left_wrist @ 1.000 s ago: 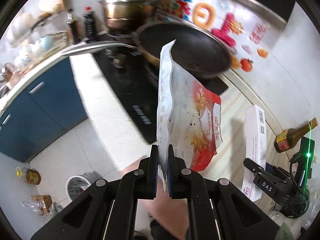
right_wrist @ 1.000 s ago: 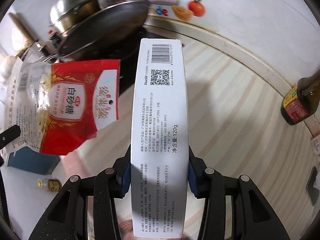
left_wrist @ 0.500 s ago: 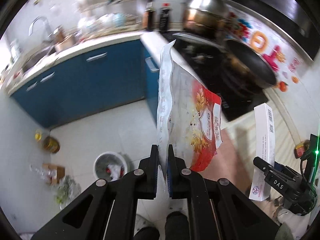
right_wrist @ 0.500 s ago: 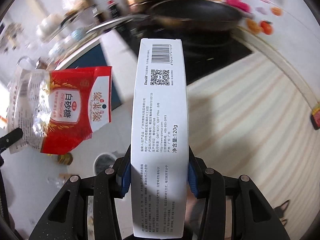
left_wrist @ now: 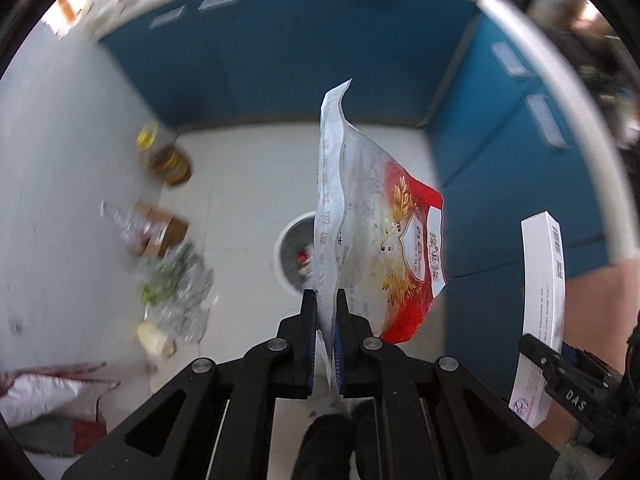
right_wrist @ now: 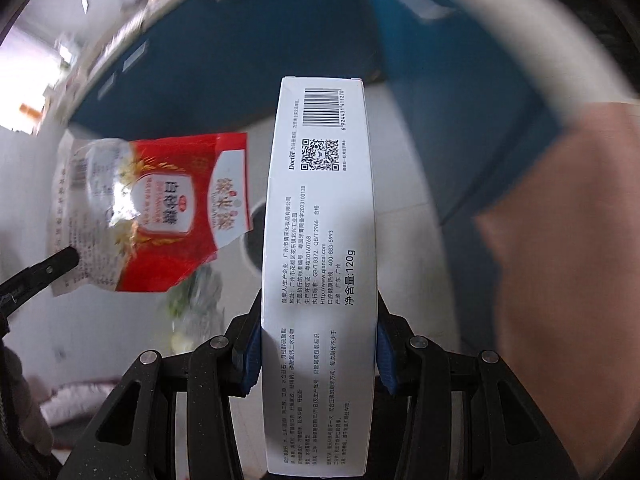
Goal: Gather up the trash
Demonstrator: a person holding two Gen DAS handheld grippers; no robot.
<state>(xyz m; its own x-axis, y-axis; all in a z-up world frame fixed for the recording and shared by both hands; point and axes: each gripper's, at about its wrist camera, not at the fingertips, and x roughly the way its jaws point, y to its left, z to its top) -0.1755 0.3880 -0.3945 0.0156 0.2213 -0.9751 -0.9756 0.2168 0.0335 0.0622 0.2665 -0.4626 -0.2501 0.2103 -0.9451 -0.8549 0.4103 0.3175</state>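
Fingers of the left gripper are pinching shut on the edge of a crinkled clear-and-red plastic food bag printed with gold wheat ears and Chinese characters, its lettering too blurred to read here. Bag is hanging over a round white waste bin on the pale tiled floor, with blue cabinet fronts behind. Fingers of the right gripper are standing about half open, blue pads pressing both sides of a long white cardboard box. Box is showing a barcode, a QR code, "Doctor", "120g", "400-883-5993" and "Http:www.qiancai.com". Blurred bottles and clutter are lying on the floor left of the bin.
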